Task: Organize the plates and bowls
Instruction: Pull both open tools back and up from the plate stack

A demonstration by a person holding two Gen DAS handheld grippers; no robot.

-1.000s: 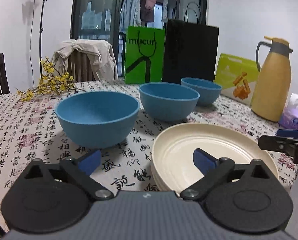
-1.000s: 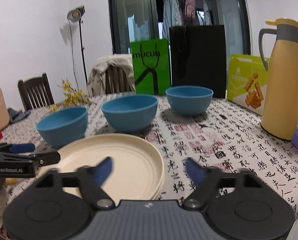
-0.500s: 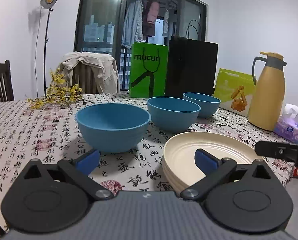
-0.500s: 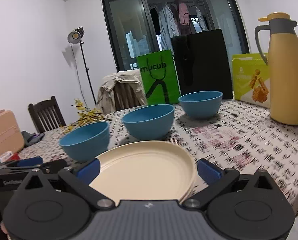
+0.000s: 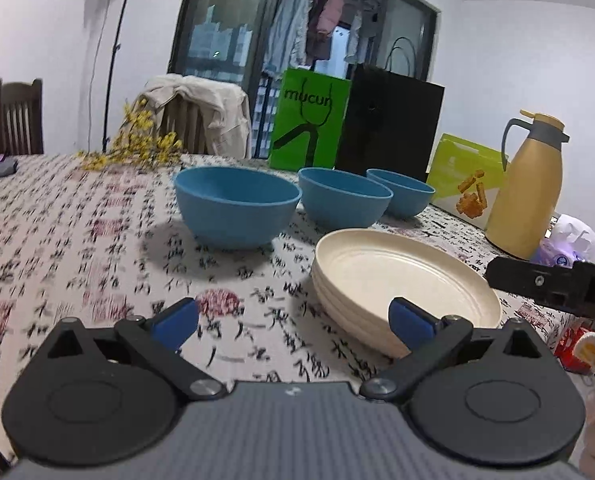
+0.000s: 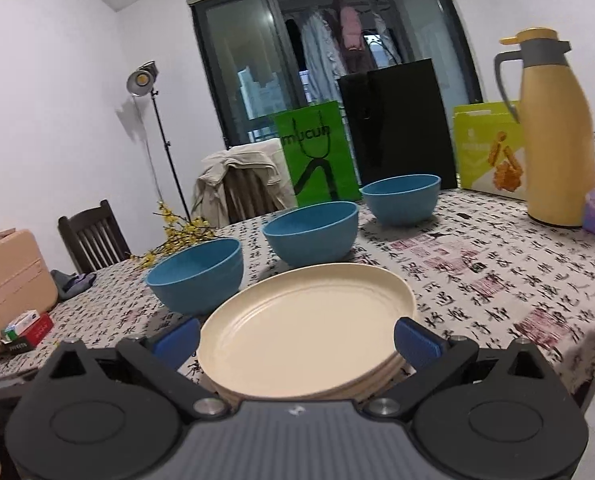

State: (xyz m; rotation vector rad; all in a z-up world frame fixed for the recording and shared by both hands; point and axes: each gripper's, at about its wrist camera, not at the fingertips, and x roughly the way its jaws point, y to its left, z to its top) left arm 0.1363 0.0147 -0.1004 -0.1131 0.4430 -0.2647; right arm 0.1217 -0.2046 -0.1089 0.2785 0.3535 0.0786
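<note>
Three round, matte blue bowls in a diagonal row on patterned tablecloth. Beside them, a cream plate stack, ridged rims. Left gripper and right gripper: jaws wide apart, nothing clamped; right's just finished opening, plates between.

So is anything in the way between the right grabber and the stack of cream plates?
No. The right gripper is open, its blue pads on either side of the cream plates with nothing between. The three blue bowls sit behind the stack.

The green bag reads "mucun".
</note>
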